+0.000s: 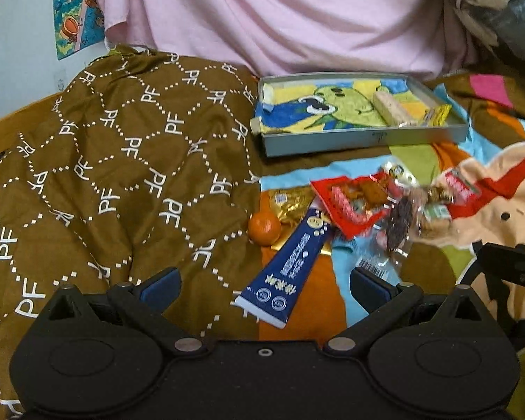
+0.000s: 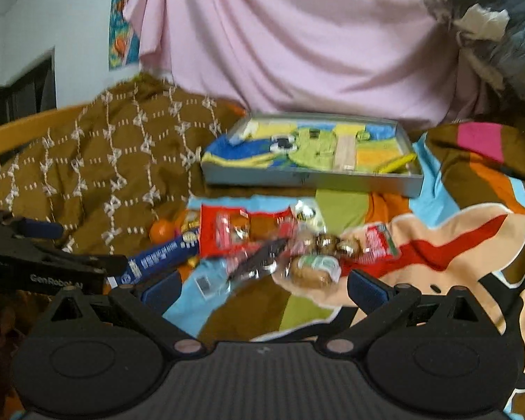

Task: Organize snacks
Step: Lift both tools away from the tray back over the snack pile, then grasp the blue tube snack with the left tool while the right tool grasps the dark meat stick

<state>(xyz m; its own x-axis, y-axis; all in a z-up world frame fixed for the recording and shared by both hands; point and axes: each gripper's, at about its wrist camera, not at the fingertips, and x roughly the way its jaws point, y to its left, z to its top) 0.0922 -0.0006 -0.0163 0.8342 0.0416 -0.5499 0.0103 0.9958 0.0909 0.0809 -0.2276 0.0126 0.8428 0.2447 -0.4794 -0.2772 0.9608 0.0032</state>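
We log a draped pink sheet (image 1: 280, 17) as backdrop, soft and folded. Below it, a brown cloth (image 1: 105, 161) printed with white dotted diamonds lies rumpled beside a cartoon blanket (image 1: 490, 189) in flat colour patches. On the blanket sits one shallow grey metal tray (image 1: 364, 140), rectangular, lined with a cartoon towel and holding one pale wafer bar (image 1: 390, 108) and one yellow packet (image 1: 437, 115) at its right end. Nearer us, a loose heap of snacks: one red crinkled pouch (image 1: 350, 203), one long blue flat sachet (image 1: 290, 266), one gold foil wrapper (image 1: 290, 203), one clear packet of dark fruit (image 1: 399, 224), one small round orange (image 1: 264, 229). Left claw (image 1: 262, 285) spread wide, empty, touching nothing, the sachet's near end between its fingers. Right claw (image 2: 262, 288) equally spread, empty, just short of a wrapped round cake (image 2: 313, 269).
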